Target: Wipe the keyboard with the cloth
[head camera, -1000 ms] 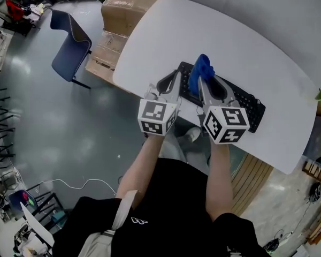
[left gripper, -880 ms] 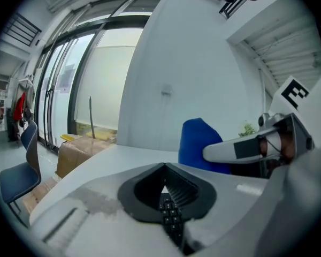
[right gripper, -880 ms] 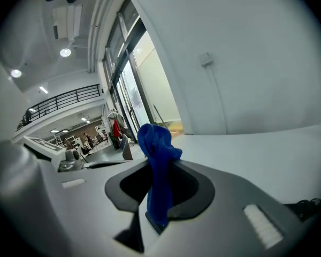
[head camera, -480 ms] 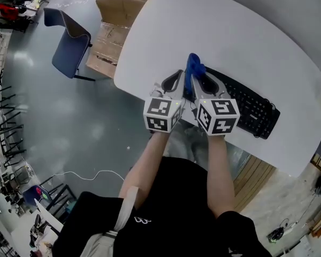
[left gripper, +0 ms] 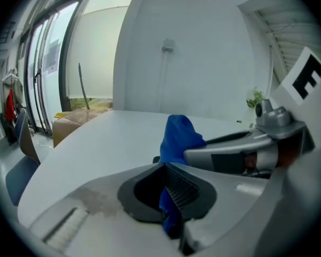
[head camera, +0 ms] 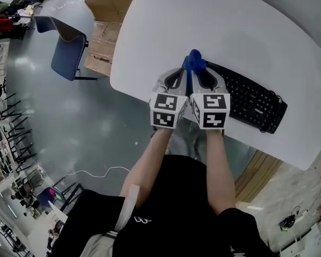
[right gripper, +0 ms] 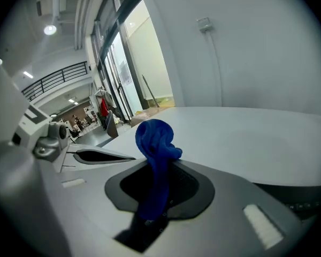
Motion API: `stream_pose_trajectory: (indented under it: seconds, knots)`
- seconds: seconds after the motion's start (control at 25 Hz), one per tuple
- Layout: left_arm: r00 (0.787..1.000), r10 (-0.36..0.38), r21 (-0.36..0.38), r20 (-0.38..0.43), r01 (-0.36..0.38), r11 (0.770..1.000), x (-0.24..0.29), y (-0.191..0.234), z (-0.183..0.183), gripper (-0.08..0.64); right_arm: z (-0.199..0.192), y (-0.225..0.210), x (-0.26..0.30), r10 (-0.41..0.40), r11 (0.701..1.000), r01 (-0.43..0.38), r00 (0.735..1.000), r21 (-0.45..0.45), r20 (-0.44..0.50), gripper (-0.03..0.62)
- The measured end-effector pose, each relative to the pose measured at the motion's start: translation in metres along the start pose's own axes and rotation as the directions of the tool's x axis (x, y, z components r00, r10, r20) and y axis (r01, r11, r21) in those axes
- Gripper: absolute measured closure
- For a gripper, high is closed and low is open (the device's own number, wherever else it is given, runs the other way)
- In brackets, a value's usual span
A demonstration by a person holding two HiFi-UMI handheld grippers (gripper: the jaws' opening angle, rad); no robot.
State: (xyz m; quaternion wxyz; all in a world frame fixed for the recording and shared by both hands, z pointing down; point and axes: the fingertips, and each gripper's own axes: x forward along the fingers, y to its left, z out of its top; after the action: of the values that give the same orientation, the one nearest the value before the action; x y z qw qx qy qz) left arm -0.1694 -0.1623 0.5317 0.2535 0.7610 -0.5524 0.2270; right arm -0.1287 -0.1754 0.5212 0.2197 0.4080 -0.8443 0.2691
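Both tongs side by side at the counter's (head camera: 219, 25) near edge. Right tongs (head camera: 203, 78) clamped on the blue cloth (head camera: 193, 62); its own view shows the cloth (right gripper: 155, 138) running down through the closed jaws, bunched past the tips. Left tongs (head camera: 174, 79) also look closed on a fold of it, with a blue strip pinched in the seam (left gripper: 169, 213). Cloth sits over the left end of the black keyboard (head camera: 251, 98); can't tell if it touches the keys. Step looks like cloth gripped, set at the start of a wipe. Next probably needs the bunch pressed onto the keys and dragged toward the far right end, grip kept firm
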Motion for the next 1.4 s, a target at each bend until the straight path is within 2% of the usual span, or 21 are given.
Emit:
stream_pose_trajectory:
  seconds: [0.16, 0.36, 0.56, 1.0, 1.4]
  knots:
    - [0.999, 0.004, 0.032, -0.054, -0.002, 0.999, 0.007, -0.003, -0.009, 0.563, -0.003, -0.008, -0.001, -0.022, 1.000, 0.022, 1.000, 0.011, -0.007, 0.515]
    - [0.998, -0.004, 0.061, -0.068, 0.008, 0.998, 0.014, -0.013, -0.005, 0.563, -0.005, -0.022, -0.008, -0.047, 0.997, 0.047, 0.999, 0.059, 0.005, 0.515]
    - [0.995, -0.011, 0.082, -0.095, 0.019, 0.996, 0.019, -0.025, -0.008, 0.563, -0.014, -0.032, -0.018, -0.065, 0.996, 0.065, 0.998, 0.065, -0.001, 0.515]
    - [0.994, -0.067, 0.135, -0.086, 0.078, 0.988, 0.032, -0.074, -0.003, 0.563, -0.029, -0.071, -0.052, -0.138, 0.985, 0.136, 0.990, 0.110, 0.007, 0.515]
    - [0.987, -0.128, 0.142, -0.096, 0.141, 0.980, 0.040, -0.123, -0.005, 0.563, -0.043, -0.102, -0.086, -0.186, 0.975, 0.183, 0.982, 0.127, 0.015, 0.515]
